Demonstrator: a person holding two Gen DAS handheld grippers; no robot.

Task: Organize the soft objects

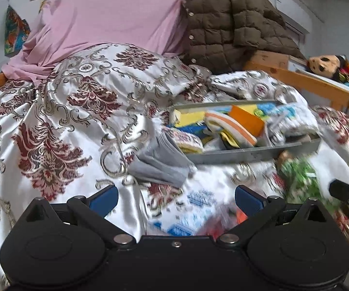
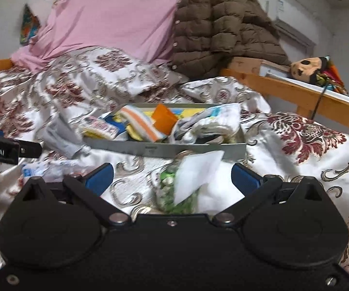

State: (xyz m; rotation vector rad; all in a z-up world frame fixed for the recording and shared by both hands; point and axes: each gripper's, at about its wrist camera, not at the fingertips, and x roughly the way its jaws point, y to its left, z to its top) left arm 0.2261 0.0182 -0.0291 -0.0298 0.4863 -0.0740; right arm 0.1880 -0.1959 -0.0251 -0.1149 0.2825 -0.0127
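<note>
Both claws hang spread wide and empty over a bed covered by a white satin bedspread (image 1: pixel 60 111) with maroon damask. The left claw (image 1: pixel 176 197) sits above a blurred blue-printed cloth (image 1: pixel 189 208); the right claw (image 2: pixel 172 178) sits above a green-and-white cloth (image 2: pixel 186 181). Beyond them a grey tray (image 2: pixel 164 149) holds a heap of folded cloths, with a grey folded cloth (image 1: pixel 160 162) touching its left end. Far behind, a pink sheet (image 1: pixel 111 12) and a brown quilted jacket (image 1: pixel 230 17) hang, and a doll (image 2: pixel 305 69) lies past the wooden bed rail (image 2: pixel 293 92) at right.
</note>
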